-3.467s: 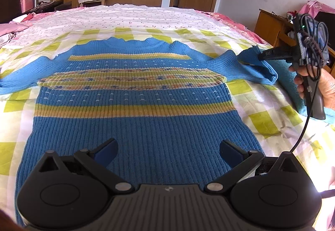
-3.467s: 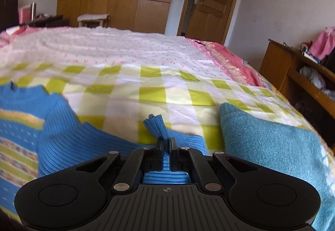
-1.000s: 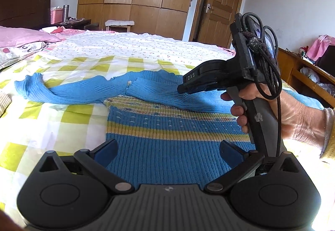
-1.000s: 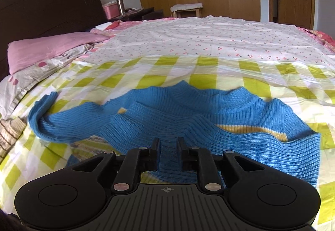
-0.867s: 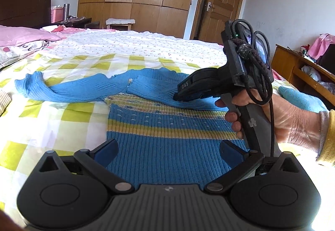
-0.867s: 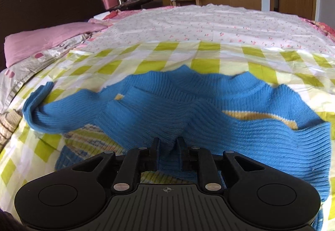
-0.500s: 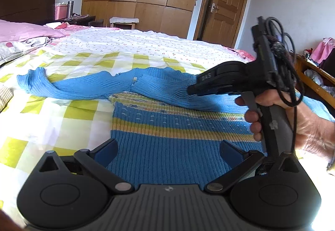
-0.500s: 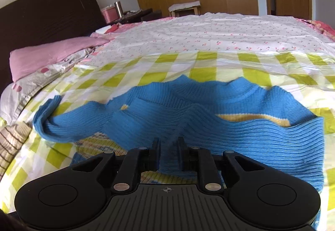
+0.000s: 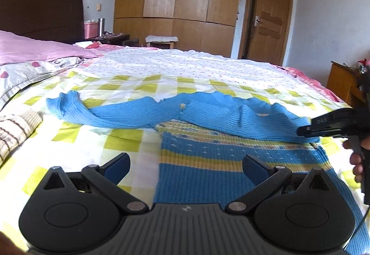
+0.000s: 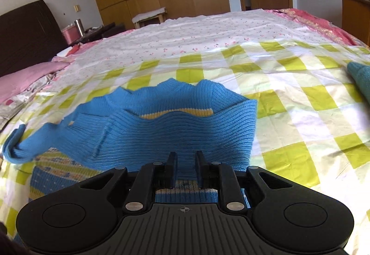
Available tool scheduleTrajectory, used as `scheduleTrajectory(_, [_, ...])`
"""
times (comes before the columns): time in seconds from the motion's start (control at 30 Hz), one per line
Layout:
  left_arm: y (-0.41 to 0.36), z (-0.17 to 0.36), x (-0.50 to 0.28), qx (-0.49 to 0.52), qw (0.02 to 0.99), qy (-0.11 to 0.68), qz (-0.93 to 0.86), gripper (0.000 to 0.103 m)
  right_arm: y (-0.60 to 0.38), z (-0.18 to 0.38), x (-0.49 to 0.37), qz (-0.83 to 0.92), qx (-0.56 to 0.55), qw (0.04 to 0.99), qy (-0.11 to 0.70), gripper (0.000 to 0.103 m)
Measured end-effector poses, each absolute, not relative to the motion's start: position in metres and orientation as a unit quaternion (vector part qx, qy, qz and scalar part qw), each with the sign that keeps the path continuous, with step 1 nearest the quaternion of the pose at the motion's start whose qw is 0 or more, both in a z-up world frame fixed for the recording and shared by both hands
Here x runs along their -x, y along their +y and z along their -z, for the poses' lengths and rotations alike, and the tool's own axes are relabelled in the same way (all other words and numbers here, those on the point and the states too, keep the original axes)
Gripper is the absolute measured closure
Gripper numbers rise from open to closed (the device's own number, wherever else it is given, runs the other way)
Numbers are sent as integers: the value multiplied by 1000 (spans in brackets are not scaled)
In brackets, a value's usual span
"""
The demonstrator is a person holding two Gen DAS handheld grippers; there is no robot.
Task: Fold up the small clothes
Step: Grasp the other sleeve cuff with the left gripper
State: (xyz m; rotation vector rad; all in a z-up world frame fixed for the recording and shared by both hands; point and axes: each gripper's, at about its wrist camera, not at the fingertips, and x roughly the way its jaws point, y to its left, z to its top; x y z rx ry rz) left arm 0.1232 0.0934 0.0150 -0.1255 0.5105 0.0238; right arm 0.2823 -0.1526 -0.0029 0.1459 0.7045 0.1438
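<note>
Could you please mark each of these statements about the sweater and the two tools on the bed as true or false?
1. The left tool is closed on the sweater's hem. False: its jaws stand wide open and hold nothing.
2. The right sleeve lies folded across the blue sweater's chest. True.
3. The left sleeve is stretched out to the side. True.
4. The sweater lies on a bare wooden floor. False: it lies on a yellow-checked bedsheet.
5. The right tool has knit between its fingers. True.

Checked bedspread (image 9: 129, 139), pink pillow (image 9: 34, 49), wooden wardrobe (image 9: 180, 0) (door (image 9: 268, 19) beside it).
</note>
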Motion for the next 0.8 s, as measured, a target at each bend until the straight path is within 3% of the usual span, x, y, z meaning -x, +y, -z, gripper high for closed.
scheduleTrajectory(0.23, [149,-31,-159,91,960,245,-96,0,-154,-3,-232,-132,-77,928,339,82])
scheduleTrajectory(0.43, [178,-37,-212,38,953,248,-167,1,-160,5,-217,-155,-114,916,352,80])
scheduleTrajectory(0.6, [194,-25,-252,24,942,268,-199,20,-161,7,-219,-174,-127,909,358,80])
scheduleTrajectory(0.73, [209,-8,-277,40,923,309,-228,53,-162,7,-221,-181,-131,906,360,80])
scheduleTrajectory(0.8, [217,1,-284,57,910,327,-249,63,-164,6,-221,-183,-136,905,358,80])
